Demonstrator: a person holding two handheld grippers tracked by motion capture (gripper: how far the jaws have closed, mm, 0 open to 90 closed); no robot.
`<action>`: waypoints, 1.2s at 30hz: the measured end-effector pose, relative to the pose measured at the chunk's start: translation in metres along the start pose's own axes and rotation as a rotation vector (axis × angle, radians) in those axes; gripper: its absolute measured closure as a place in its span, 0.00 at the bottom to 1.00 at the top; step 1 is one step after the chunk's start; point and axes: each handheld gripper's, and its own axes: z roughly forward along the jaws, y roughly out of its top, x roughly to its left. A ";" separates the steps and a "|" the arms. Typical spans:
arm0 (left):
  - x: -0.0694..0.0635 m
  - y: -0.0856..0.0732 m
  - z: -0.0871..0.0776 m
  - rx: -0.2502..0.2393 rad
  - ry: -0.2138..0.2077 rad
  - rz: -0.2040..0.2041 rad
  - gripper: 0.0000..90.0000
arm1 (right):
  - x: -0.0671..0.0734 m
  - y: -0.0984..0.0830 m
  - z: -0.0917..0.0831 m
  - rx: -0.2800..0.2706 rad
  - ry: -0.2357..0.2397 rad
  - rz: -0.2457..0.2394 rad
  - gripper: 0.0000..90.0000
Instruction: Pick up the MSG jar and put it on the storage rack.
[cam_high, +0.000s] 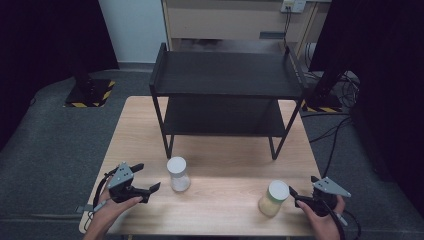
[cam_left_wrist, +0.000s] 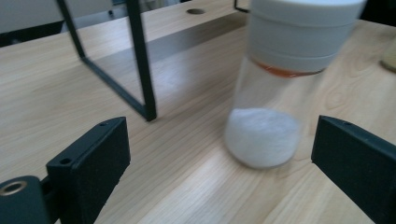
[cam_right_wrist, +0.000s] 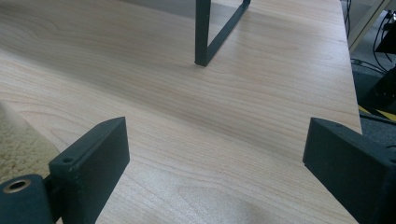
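On the wooden table (cam_high: 220, 150), a white-lidded jar of white powder (cam_high: 178, 173) stands just beyond the left gripper (cam_high: 148, 181), whose jaws gape wide and empty toward it. Beside a second jar of yellowish powder (cam_high: 274, 198), the right gripper (cam_high: 302, 196) rests low, jaws likewise spread, both hands near the front edge.

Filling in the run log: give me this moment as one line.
left tool: open, beside white-powder jar | right tool: open, beside yellow-powder jar | black shelf: bare
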 end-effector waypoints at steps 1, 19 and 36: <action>0.000 0.000 0.000 -0.010 -0.011 0.004 0.04 | 0.000 0.000 0.000 0.000 0.000 0.000 0.08; -0.008 0.008 0.018 -0.068 -0.083 0.033 0.04 | 0.001 0.001 0.000 0.004 -0.002 -0.005 0.08; -0.009 0.014 0.037 -0.077 -0.092 0.046 0.04 | 0.004 0.001 -0.001 0.012 -0.003 -0.011 0.08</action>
